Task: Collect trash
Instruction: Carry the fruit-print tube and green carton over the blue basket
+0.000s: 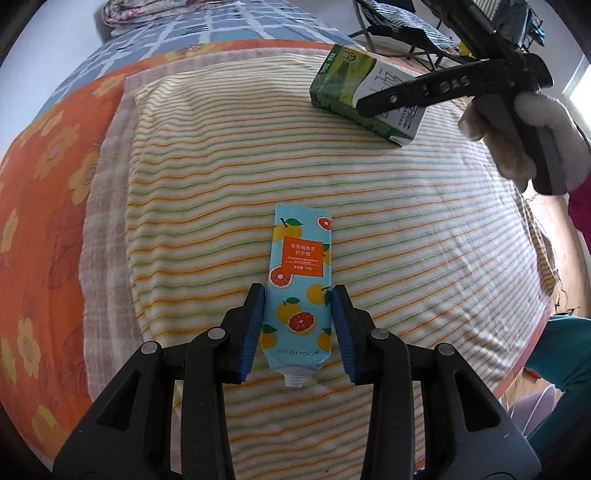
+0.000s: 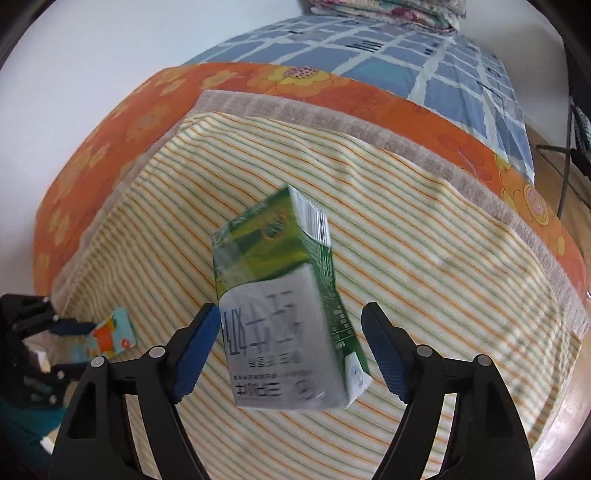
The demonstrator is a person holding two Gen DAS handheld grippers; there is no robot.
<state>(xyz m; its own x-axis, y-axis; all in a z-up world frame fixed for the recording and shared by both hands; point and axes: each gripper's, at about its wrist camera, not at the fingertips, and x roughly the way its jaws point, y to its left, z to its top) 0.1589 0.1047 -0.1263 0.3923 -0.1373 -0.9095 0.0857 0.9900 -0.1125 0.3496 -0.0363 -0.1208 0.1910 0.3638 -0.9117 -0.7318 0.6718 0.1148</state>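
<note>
A light-blue hand cream tube (image 1: 295, 273) printed with oranges and grapefruit, its cap off, sits between the blue pads of my left gripper (image 1: 299, 295), which is shut on its sides above the striped cloth. A green and white drink carton (image 1: 347, 77) lies on its side at the far right of that cloth. In the right wrist view the carton (image 2: 273, 295) is blurred and sits between the wide jaws of my right gripper (image 2: 291, 314), with a gap at the right pad. The tube (image 2: 110, 332) also shows at the left edge there.
The yellow striped cloth (image 1: 221, 166) covers a bed, with an orange flowered blanket (image 1: 48, 184) around it and blue checked bedding (image 1: 207, 26) beyond. A white-gloved hand (image 1: 524, 140) holds the right gripper. A dark metal frame (image 1: 406, 29) stands past the bed's far right.
</note>
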